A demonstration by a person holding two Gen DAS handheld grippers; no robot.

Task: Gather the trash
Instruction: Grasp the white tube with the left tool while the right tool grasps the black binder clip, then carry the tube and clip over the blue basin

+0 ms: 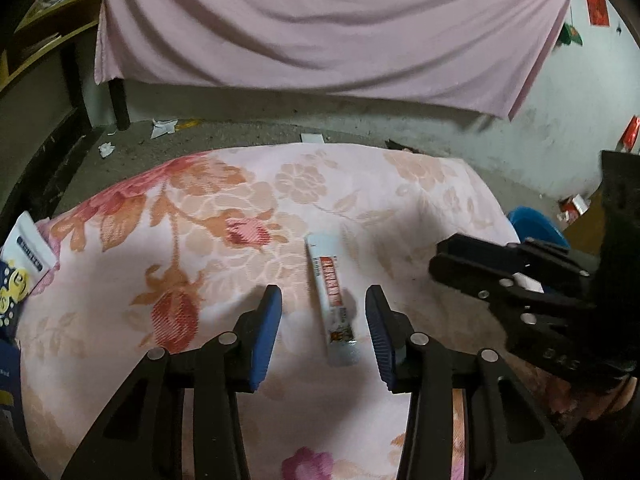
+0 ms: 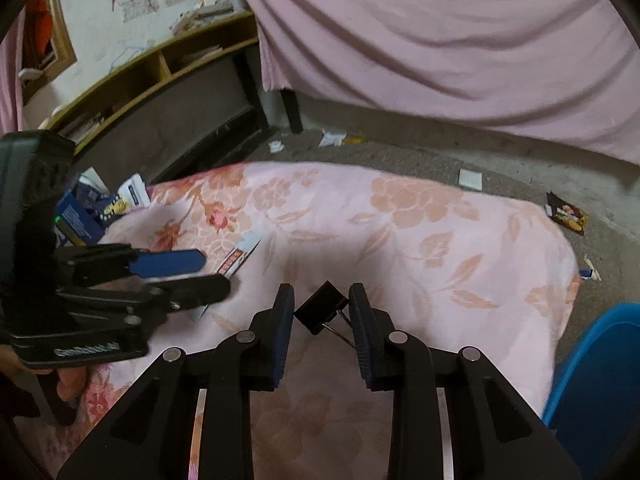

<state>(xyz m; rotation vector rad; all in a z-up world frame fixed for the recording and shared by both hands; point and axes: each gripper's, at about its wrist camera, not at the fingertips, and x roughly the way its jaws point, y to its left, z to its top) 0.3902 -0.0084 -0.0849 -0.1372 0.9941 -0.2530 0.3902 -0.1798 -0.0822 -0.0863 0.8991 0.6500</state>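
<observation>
Pale pink bedcover [image 1: 248, 200] with orange and red rose pattern. White flat tube [image 1: 331, 300] with red lettered band. Black metal binder clip [image 2: 320, 312]. Plain pink hanging cloth [image 1: 320, 28]. Bright blue plastic tub [image 2: 600, 380]. Grey concrete floor [image 1: 248, 136].

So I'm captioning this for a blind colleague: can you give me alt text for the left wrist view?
The open left gripper straddles a white and red tube lying on a pink floral bedspread. The right gripper enters from the right; scraps of paper litter the floor beyond.
</observation>
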